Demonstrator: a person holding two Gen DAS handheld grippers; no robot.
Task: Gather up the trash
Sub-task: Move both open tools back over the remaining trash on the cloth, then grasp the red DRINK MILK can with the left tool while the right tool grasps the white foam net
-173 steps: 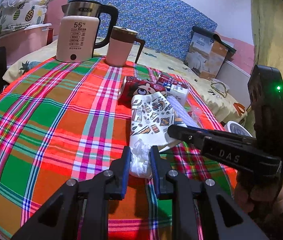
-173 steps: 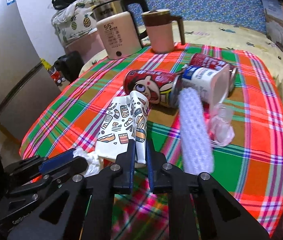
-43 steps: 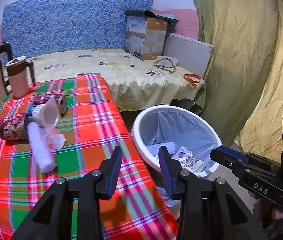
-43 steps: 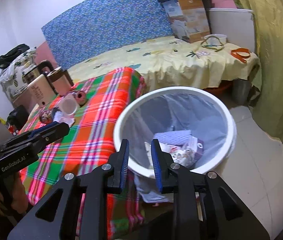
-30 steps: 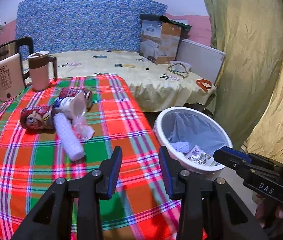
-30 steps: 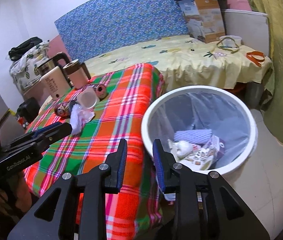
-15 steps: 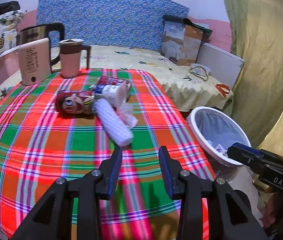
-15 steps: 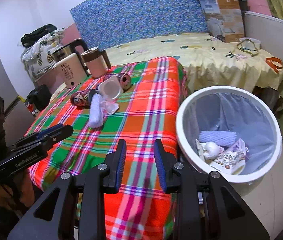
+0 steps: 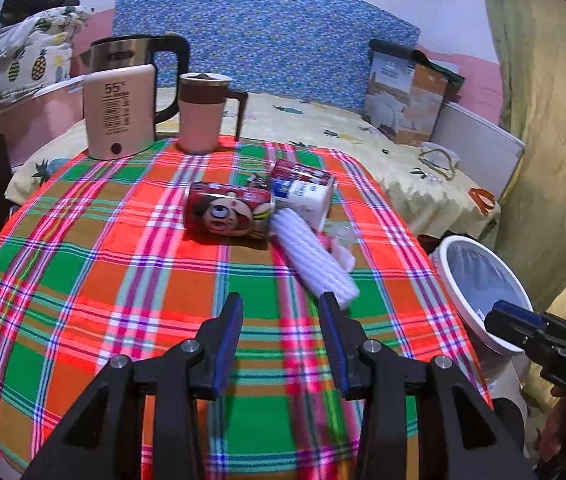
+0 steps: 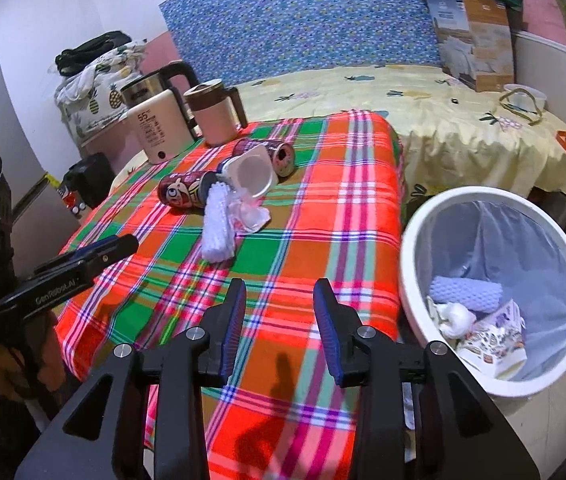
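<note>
A: What trash lies on the table?
B: A white ribbed foam sleeve, a red cartoon can and a white cup, mid-table.
A: The grippers?
B: The left gripper gapes, empty; the right gripper, just widening, holds nothing beside the white bin.

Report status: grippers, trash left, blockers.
Left gripper open, empty; right gripper jaws just opening, empty. Cans, cup, white roll on table; bin beside. Nothing blocking.
</note>
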